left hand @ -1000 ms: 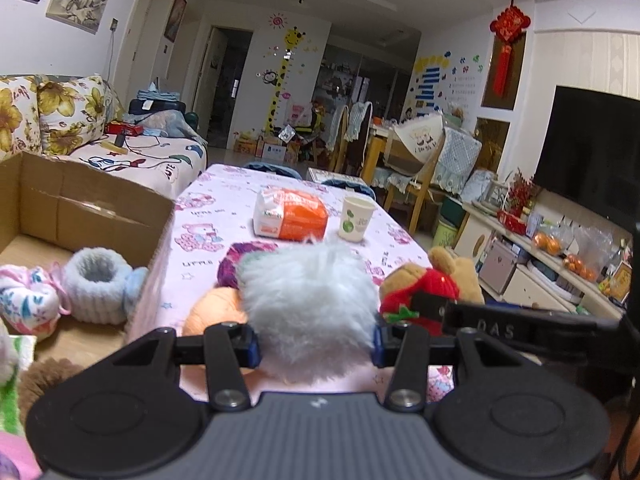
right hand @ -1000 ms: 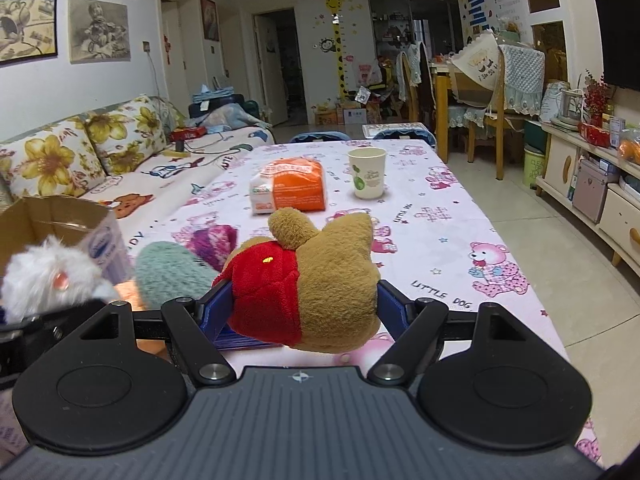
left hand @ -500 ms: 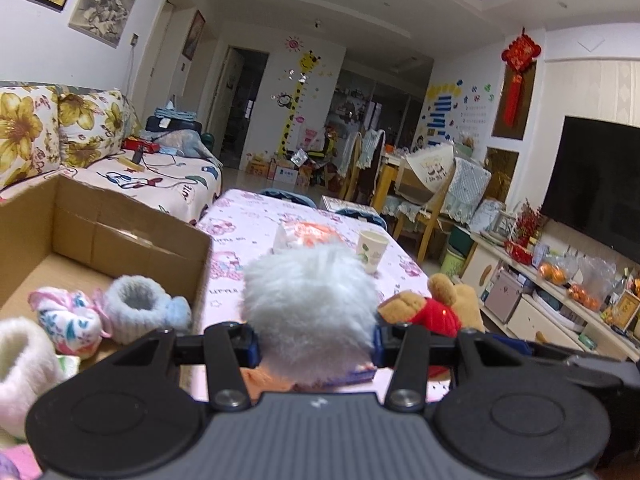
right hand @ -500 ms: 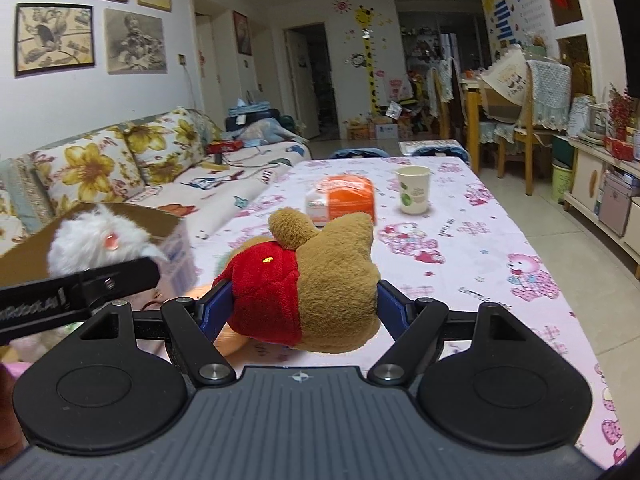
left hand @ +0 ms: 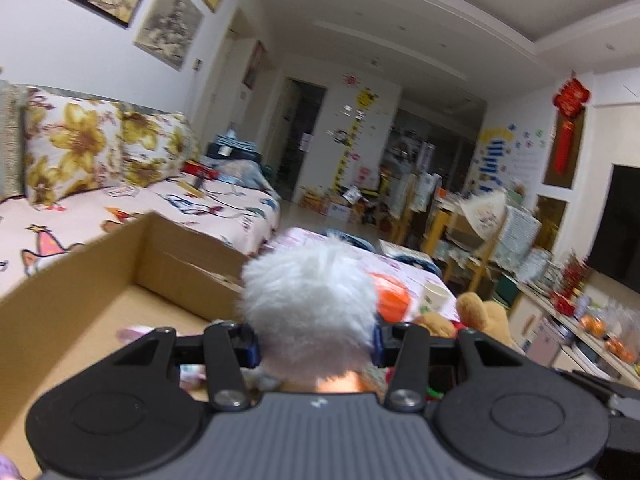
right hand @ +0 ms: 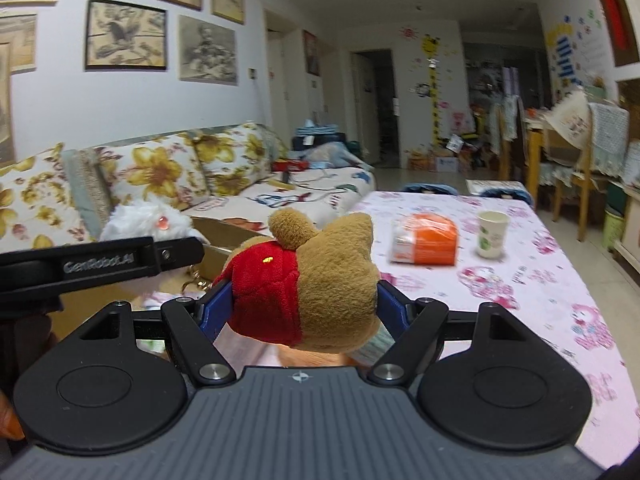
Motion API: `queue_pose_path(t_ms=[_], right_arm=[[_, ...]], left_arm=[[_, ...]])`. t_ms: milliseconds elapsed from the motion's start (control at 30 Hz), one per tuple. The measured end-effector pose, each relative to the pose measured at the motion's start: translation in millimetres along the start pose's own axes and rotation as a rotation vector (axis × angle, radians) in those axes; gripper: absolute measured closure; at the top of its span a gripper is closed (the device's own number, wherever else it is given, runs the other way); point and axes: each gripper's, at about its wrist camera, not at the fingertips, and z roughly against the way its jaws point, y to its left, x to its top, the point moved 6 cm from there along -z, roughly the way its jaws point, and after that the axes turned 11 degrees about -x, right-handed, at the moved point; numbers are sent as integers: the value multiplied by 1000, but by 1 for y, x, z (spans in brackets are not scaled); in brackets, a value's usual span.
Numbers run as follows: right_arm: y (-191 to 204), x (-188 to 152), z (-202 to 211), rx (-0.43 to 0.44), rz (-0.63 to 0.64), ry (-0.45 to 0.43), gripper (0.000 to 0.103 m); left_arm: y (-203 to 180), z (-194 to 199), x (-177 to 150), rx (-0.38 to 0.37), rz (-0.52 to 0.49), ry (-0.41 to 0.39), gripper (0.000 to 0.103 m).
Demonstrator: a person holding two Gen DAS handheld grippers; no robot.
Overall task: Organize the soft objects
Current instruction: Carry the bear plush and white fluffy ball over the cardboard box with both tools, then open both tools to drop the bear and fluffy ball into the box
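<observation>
My left gripper (left hand: pixel 316 346) is shut on a fluffy white plush toy (left hand: pixel 308 312), held above the near edge of an open cardboard box (left hand: pixel 176 256). In the right wrist view that white toy (right hand: pixel 148 220) shows at the left behind the left gripper's black arm (right hand: pixel 100 264). My right gripper (right hand: pixel 304 304) is shut on a brown bear in a red shirt (right hand: pixel 312 284), raised over the pink tablecloth (right hand: pixel 540 280). The bear (left hand: pixel 480 314) also peeks in at the right of the left wrist view. Soft items in the box are mostly hidden by the gripper body.
A flowered sofa (right hand: pixel 160 172) runs along the left wall behind the box. On the table stand an orange-and-white pack (right hand: pixel 424 244) and a paper cup (right hand: pixel 492 234). Chairs (right hand: pixel 560 160) and a TV (left hand: pixel 616 220) lie to the right.
Both grippers have risen and swung left with their toys. The box now fills more of the left wrist view, and the table's other plush toys have dropped out of sight.
</observation>
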Motion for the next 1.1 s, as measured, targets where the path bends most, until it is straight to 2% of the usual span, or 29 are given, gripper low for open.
queue_pose_path(t_ms=[333, 500, 633, 700, 767, 833, 967, 1100], right_arm=[[45, 13, -19, 133, 44, 3, 8], [59, 8, -27, 180, 89, 34, 7], [66, -2, -35, 202, 118, 84, 6], [69, -6, -32, 197, 159, 73, 1], [74, -5, -28, 208, 194, 70, 1], [74, -6, -22, 227, 191, 81, 1], [67, 0, -7, 212, 181, 49, 1], [56, 7, 2, 167, 135, 28, 1]], left_arm=[[50, 11, 14, 145, 84, -56, 57], [69, 14, 12, 211, 120, -50, 57], [81, 15, 12, 226, 172, -40, 56], [84, 15, 12, 234, 187, -37, 56], [85, 15, 12, 242, 196, -33, 53], [86, 16, 12, 250, 206, -34, 46], [83, 18, 13, 247, 194, -47, 31], [79, 18, 15, 251, 157, -55, 28]])
